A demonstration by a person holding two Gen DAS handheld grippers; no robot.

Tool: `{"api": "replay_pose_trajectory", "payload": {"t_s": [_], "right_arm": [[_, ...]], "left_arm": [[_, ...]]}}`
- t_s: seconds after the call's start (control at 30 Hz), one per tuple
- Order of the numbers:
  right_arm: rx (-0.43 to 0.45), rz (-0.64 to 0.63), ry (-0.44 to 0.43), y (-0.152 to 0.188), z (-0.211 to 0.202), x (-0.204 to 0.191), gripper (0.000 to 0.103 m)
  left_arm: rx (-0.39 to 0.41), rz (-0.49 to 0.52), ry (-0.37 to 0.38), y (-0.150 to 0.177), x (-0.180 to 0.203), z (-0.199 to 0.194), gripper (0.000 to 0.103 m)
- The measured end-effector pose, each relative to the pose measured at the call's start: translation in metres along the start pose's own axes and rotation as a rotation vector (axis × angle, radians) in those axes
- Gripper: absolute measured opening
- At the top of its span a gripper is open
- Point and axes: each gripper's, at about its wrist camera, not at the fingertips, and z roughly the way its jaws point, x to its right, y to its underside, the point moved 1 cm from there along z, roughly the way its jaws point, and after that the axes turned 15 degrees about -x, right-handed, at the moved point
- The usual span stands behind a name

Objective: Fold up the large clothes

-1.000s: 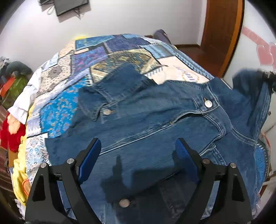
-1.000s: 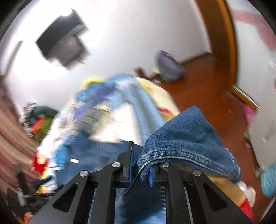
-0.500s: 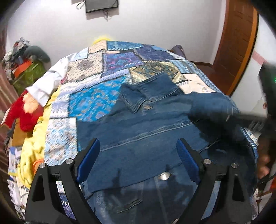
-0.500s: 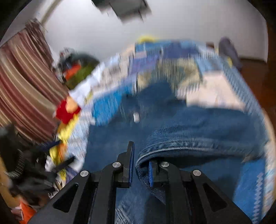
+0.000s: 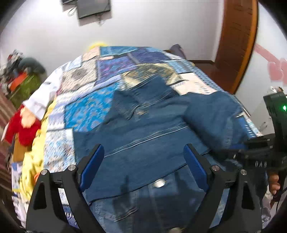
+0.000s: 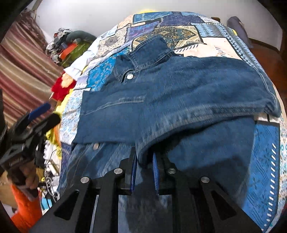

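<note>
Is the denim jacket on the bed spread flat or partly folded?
Partly folded. The denim jacket has one side doubled over its front, hem pinched in the shut right gripper; its collar lies flat on the patchwork bedspread.

denim jacket (image 6: 179, 93) hem cut off below, motion-blurred, wall-mounted screen (image 5: 93, 8) cropped at top

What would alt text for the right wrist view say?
The right claw is shut on a fold of a denim jacket spread over a patchwork quilt. The left claw, open, shows at the left edge.
</note>
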Motion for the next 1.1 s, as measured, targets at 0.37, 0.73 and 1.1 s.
{"api": "replay_pose_trajectory", "payload": {"t_s": [0.37,0.73,1.1], "right_arm": [[0.189,0.067,0.192,0.045,-0.076,0.066,0.012],[0.229,0.24,0.192,0.065,-0.098,0.14,0.012],[0.203,0.175,0.11,0.052,-0.071,0.128,0.012]], "left_arm": [[-0.005,0.199,0.099,-0.065,0.101,0.002,0.09],[-0.195,0.42,0.084,-0.092,0.208,0.097,0.083],[-0.024,0.401,0.009,-0.096,0.2,0.083,0.013]]}}
